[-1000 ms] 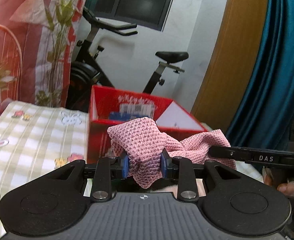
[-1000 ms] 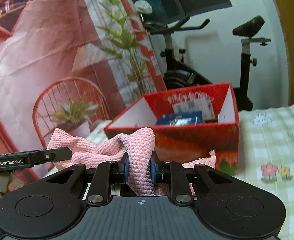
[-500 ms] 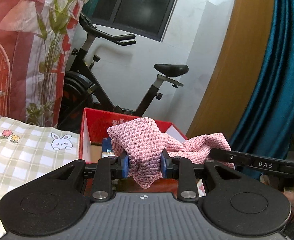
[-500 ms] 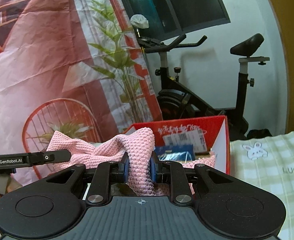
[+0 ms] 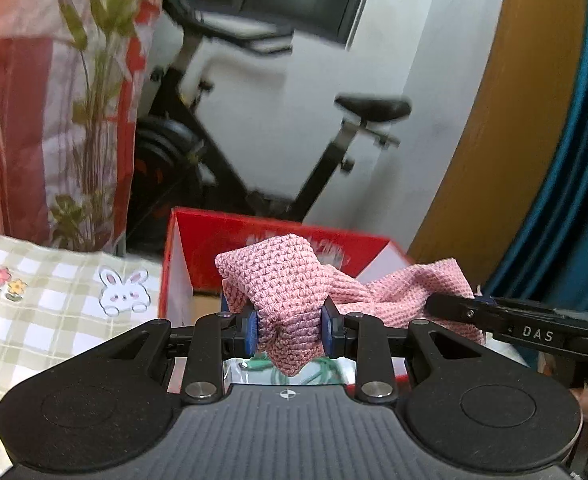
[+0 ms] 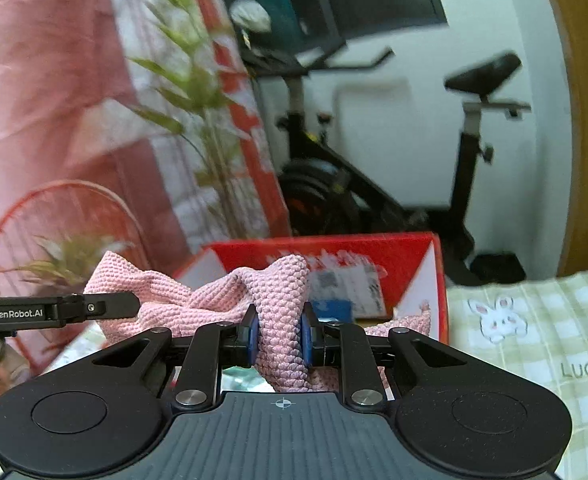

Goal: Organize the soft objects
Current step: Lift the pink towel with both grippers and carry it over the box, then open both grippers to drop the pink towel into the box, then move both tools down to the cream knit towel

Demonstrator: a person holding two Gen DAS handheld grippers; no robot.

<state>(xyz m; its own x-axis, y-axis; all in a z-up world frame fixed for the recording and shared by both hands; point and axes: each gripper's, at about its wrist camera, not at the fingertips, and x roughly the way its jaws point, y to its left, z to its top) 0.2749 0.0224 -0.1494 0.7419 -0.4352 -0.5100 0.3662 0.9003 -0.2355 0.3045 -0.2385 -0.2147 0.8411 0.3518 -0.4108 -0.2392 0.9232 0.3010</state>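
My left gripper (image 5: 289, 330) had its fingers (image 5: 249, 329) pinching one bunched end of the pink knit cloth (image 5: 294, 284); my right gripper (image 6: 279, 334) pinched the other end of the same cloth (image 6: 281, 304) w/ fingers (image 6: 253, 334) pressed into it. Cloth hung between both, held up just over & in front of the open red box (image 5: 229, 240), which sat on the bench w/ a checked bunny cover (image 5: 53, 304). Exercise bike (image 5: 253, 148) stood behind the box, blurred.
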